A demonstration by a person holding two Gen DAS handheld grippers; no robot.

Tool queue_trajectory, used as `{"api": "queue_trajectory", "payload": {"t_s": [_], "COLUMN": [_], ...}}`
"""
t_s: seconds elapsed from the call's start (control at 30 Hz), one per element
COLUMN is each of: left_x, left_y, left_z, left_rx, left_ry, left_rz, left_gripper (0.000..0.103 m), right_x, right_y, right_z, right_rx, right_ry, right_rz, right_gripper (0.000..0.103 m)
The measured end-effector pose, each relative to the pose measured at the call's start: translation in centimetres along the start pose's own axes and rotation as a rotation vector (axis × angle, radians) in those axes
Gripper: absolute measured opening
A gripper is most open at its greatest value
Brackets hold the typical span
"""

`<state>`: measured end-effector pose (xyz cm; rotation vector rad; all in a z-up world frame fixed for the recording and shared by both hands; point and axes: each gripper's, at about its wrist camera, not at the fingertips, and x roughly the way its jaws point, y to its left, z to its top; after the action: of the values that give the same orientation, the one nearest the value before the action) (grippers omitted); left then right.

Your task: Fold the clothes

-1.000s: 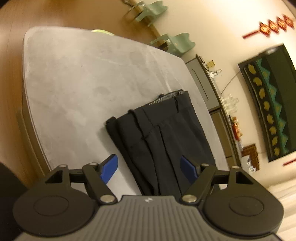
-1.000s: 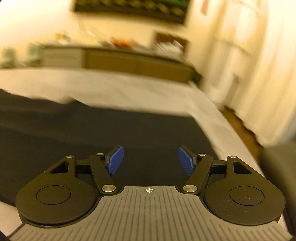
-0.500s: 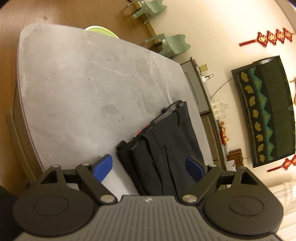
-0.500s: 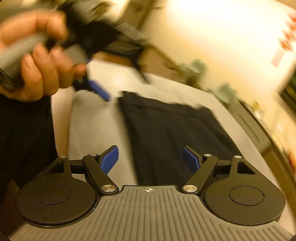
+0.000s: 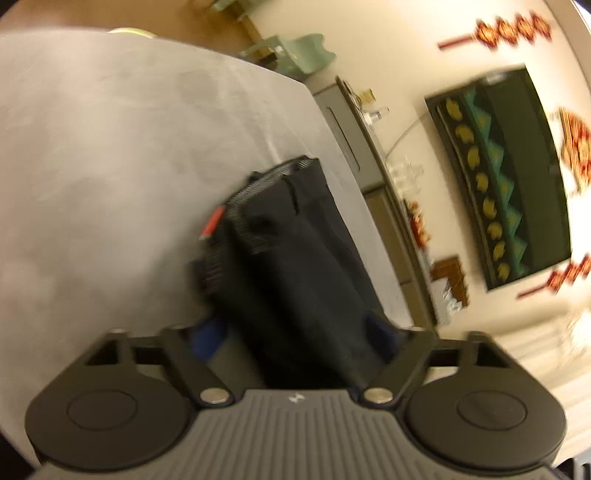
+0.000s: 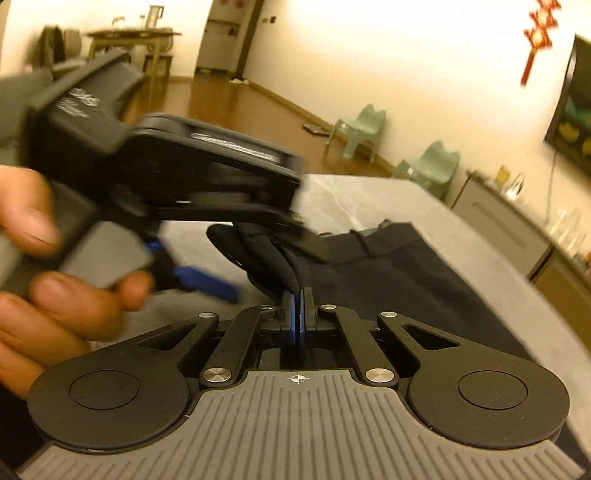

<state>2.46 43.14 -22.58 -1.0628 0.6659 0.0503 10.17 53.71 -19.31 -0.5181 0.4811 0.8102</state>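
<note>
Right tool (image 6: 297,314) pinching one dark garment (image 6: 388,280), left tool (image 5: 295,336) spread, two green chairs (image 6: 428,166)

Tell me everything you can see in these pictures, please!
Folded trousers: one, black, on the table, near edge lifted.
Table: one, grey marbled.
Small chairs: two, pale green, by the wall.
Sideboard: one, grey-brown, along the wall, glassware on top.
Wall hanging: one, black, green and yellow.
Red ornaments: several, on the wall.
Left gripper: black with blue pads, open, straddling the trousers.
Right gripper: shut on the trousers' edge.
Hand: one, holding the left gripper's handle.
</note>
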Motion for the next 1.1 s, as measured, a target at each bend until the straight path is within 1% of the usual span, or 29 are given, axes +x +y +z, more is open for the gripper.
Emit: {"api": "queue_trajectory", "payload": {"t_s": [0.03, 0.07, 0.1, 0.13, 0.17, 0.2, 0.23, 0.27, 0.33, 0.4, 0.5, 0.57, 0.63, 0.67, 0.7, 0.73, 0.8, 0.87, 0.9, 0.93, 0.97, 1.03, 1.1], "left_x": [0.5, 0.9, 1.4, 1.9, 2.3, 2.2, 2.0, 1.8, 1.7, 1.5, 1.3, 1.2, 1.0, 0.9, 0.7, 0.5, 0.0, -0.4, -0.6, -0.7, -0.8, -0.9, -1.0], "left_y": [-0.4, -0.8, -1.2, -1.7, -2.1, -1.5, -0.9, -0.4, 0.4, 0.3, 0.1, 0.0, -0.1, -0.3, -0.6, -1.0, -2.1, -3.1, -3.6, -4.2, -4.7, -6.3, -7.9], "left_z": [0.1, 0.1, 0.2, 0.2, 0.3, 0.1, 0.0, -0.2, -0.4, -0.4, -0.5, -0.5, -0.6, -0.8, -0.9, -1.1, -1.7, -2.4, -2.7, -3.1, -3.6, -5.1, -6.5], "left_rx": [0.014, 0.029, 0.043, 0.057, 0.072, 0.07, 0.067, 0.065, 0.043, 0.044, 0.057, 0.065, 0.082, 0.104, 0.127, 0.155, 0.214, 0.264, 0.289, 0.323, 0.358, 0.461, 0.56], "left_ry": [0.004, 0.008, 0.012, 0.017, 0.021, 0.019, 0.018, 0.016, 0.01, 0.006, 0.0, -0.005, -0.015, -0.028, -0.041, -0.061, -0.106, -0.138, -0.154, -0.166, -0.178, -0.21, -0.232], "left_rz": [0.004, 0.009, 0.013, 0.018, 0.022, 0.026, 0.029, 0.033, 0.036, 0.04, 0.046, 0.049, 0.055, 0.065, 0.075, 0.082, 0.096, 0.114, 0.123, 0.136, 0.15, 0.174, 0.189], "left_gripper": [0.048, 0.045, 0.038, 0.035, 0.035, 0.035, 0.035, 0.036, 0.035, 0.035, 0.035, 0.035, 0.031, 0.028, 0.021, 0.018, 0.014, 0.014, 0.013, 0.013, 0.013, 0.012, 0.012], "right_x": [0.3, 0.5, 0.8, 0.9, 0.9, 0.8, 0.6, 0.5, 0.3, 0.3, 0.3, 0.5, 0.8, 1.0, 1.1, 1.3, 2.5, 4.8, 5.7, 6.0, 6.3, 6.5, 6.6], "right_y": [-0.4, -0.9, -1.4, -2.0, -2.8, -3.4, -4.0, -4.6, -5.8, -6.8, -7.7, -8.4, -9.3, -9.8, -10.3, -10.8, -11.7, -12.3, -12.9, -13.8, -14.7, -16.8, -18.1], "right_z": [-0.2, -0.4, -0.6, -0.8, -0.9, -1.1, -1.1, -1.2, -1.2, -1.3, -1.5, -1.8, -2.2, -2.4, -2.6, -2.8, -3.6, -4.6, -4.9, -4.9, -4.9, -4.0, -1.7], "right_rx": [0.012, 0.025, 0.038, 0.055, 0.074, 0.09, 0.101, 0.107, 0.107, 0.109, 0.153, 0.186, 0.223, 0.247, 0.276, 0.309, 0.362, 0.38, 0.398, 0.434, 0.471, 0.536, 0.509], "right_ry": [0.01, 0.02, 0.029, 0.037, 0.044, 0.05, 0.054, 0.063, 0.088, 0.112, 0.137, 0.15, 0.157, 0.154, 0.15, 0.149, 0.173, 0.244, 0.272, 0.279, 0.286, 0.283, 0.271], "right_rz": [0.011, 0.022, 0.027, 0.02, 0.009, -0.009, -0.035, -0.059, -0.108, -0.151, -0.176, -0.171, -0.163, -0.156, -0.152, -0.15, -0.154, -0.153, -0.144, -0.126, -0.108, -0.078, -0.101], "right_gripper": [0.0, 0.001, 0.002, 0.019, 0.031, 0.056, 0.064, 0.065, 0.065, 0.065, 0.065, 0.065, 0.063, 0.062, 0.059, 0.057, 0.057, 0.059, 0.066, 0.073, 0.075, 0.072, 0.075]}}
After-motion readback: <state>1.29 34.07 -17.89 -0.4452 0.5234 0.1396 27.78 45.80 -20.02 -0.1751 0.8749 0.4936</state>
